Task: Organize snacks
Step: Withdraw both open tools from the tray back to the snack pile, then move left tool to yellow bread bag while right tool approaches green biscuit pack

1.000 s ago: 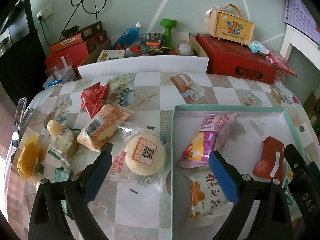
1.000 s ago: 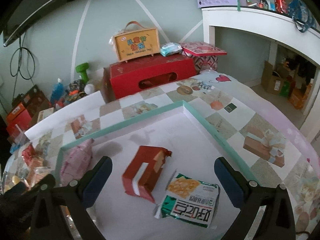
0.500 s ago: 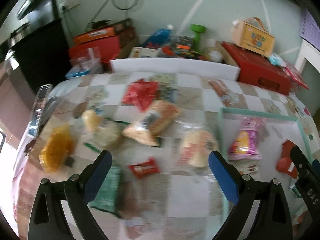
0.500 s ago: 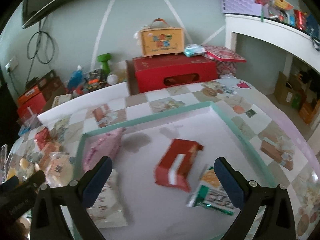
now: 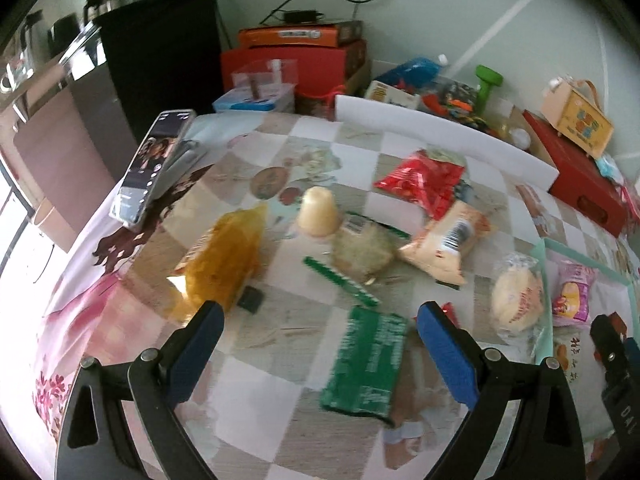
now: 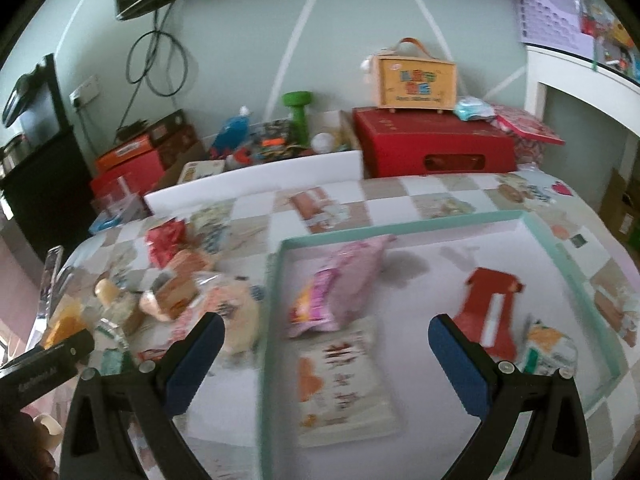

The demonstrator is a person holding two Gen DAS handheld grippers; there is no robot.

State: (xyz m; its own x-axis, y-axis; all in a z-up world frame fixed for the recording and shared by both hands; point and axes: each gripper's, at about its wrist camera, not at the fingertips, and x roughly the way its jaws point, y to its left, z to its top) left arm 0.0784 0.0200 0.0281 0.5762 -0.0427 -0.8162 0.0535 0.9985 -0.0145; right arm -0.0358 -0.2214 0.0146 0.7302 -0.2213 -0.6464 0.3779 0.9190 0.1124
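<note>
My left gripper (image 5: 316, 344) is open above the checked tablecloth, with a green packet (image 5: 366, 364) lying between its fingers. Beyond it lie a yellow bag (image 5: 226, 256), a pale jelly cup (image 5: 318, 212), a clear-wrapped cake (image 5: 364, 248), an orange-beige packet (image 5: 448, 238), a red bag (image 5: 424, 180) and a round bun (image 5: 516, 298). My right gripper (image 6: 326, 354) is open over the teal-rimmed box (image 6: 400, 230). Inside the box lie a pink bag (image 6: 340, 280), a white-orange packet (image 6: 344, 382), a red packet (image 6: 490, 308) and a green-white packet (image 6: 548, 350).
A phone (image 5: 154, 164) leans at the table's left edge. Behind a white board (image 5: 440, 136) stand red boxes (image 6: 434, 148), a green dumbbell (image 6: 298, 114) and a yellow carry case (image 6: 416, 80). A black cabinet (image 5: 160, 52) stands at the far left.
The left gripper has swung left, off the box and over the loose snacks. The right gripper has swung left too, so the box's left rim now lies between its fingers.
</note>
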